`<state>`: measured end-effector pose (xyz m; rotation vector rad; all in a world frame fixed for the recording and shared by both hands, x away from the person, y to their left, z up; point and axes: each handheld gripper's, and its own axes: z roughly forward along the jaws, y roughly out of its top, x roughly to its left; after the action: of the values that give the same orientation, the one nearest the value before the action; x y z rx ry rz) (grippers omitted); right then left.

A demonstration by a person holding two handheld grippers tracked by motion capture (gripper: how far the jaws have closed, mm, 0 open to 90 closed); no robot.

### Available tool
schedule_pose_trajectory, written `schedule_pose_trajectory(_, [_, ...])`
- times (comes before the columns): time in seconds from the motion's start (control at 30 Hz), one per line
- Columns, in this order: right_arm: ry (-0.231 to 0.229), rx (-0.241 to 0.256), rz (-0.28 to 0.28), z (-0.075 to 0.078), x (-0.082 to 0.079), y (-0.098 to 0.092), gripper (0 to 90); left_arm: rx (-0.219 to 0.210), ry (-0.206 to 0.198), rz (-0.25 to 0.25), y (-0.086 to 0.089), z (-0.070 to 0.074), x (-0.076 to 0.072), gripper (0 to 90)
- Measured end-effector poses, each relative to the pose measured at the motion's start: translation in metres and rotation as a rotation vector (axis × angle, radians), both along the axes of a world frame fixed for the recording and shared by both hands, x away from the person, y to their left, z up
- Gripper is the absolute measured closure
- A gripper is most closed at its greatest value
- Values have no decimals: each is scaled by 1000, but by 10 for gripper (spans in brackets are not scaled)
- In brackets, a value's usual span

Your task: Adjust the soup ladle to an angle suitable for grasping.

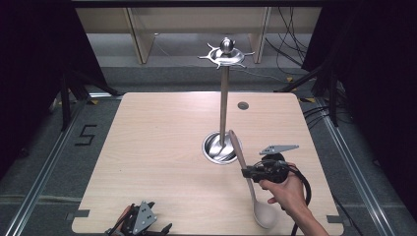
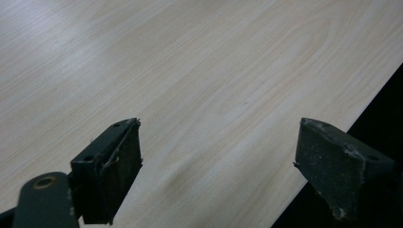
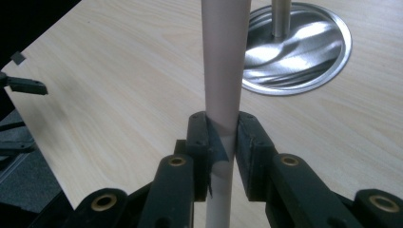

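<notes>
A beige spoon [image 1: 247, 178] hangs over the right part of the table, its bowl toward the front edge and its handle tip toward the metal stand. My right gripper [image 1: 247, 172] is shut on the spoon's handle [image 3: 222, 85], the two jaws pressed on either side of it. The metal stand has a round dish base [image 1: 212, 146], a tall pole [image 1: 224, 105] and a hooked crown [image 1: 226, 53] on top. The base [image 3: 304, 52] lies just beyond the handle in the right gripper view. My left gripper [image 1: 140, 226] rests at the table's front edge, open [image 2: 218, 166], with nothing between its jaws.
A small round hole cover [image 1: 243, 105] sits in the wooden table [image 1: 157, 137] behind the stand. The table's edge [image 2: 351, 123] runs close beside the left gripper. Cables lie on the floor at the back right [image 1: 290, 44].
</notes>
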<state>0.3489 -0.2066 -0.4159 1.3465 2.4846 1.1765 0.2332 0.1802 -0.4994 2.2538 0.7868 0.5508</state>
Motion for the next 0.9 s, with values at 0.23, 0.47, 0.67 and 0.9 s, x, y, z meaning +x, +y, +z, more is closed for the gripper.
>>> schedule_pose_trajectory(0.23, [-58,32,37,10,-12,-1,771,-7,-5,8,-1,0,0,149])
schedule_pose_trajectory(0.47, [-147,69,48,17,-22,-6,772,-30,2,23,-2,-1,-1,149])
schedule_pose_trajectory(0.67, [-206,160,38,22,-32,-13,772,-34,5,24,-4,-2,-2,149])
schedule_pose_trajectory(0.9, [-270,206,10,34,-32,-14,772,-26,7,23,-2,-1,-2,149])
